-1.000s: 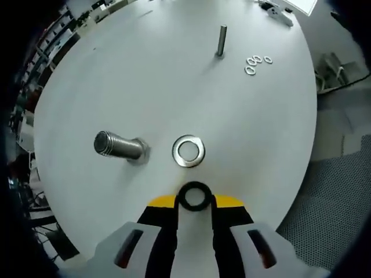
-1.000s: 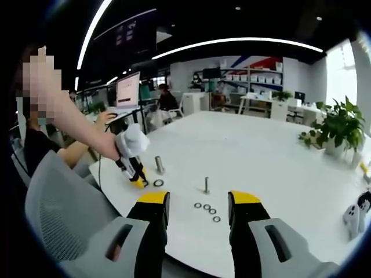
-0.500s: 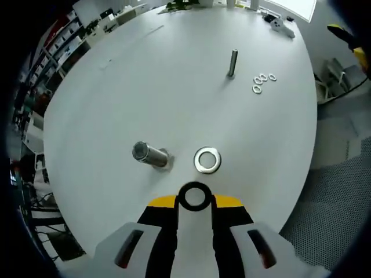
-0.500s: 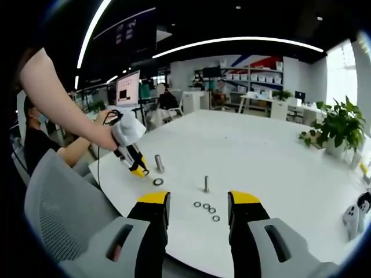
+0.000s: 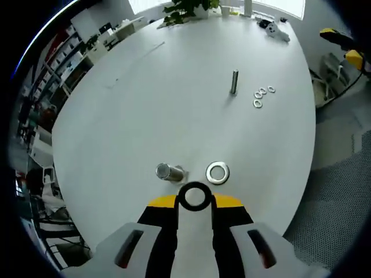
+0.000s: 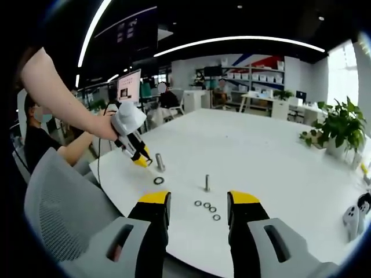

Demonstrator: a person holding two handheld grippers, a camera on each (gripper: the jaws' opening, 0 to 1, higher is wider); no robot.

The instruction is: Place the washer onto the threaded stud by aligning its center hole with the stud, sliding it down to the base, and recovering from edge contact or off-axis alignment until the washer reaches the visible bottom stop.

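Note:
In the left gripper view my left gripper is shut on a dark ring-shaped washer, held well above the white table. Below it stand a thick threaded stud and, just to its right, a large silver washer lying flat. The right gripper view shows the left gripper in a person's hand, hovering beside the thick stud, with the large washer on the table. My right gripper stands open with nothing between its jaws, near the table's edge.
A thin stud stands farther off with three small washers beside it; they are the thin stud and small washers in the right gripper view. A potted plant is at the table's right. A grey chair back is at left.
My left gripper has risen away from the table with the ring in it; the thick stud and large washer look smaller and nearer the jaws. The right gripper has stayed put.

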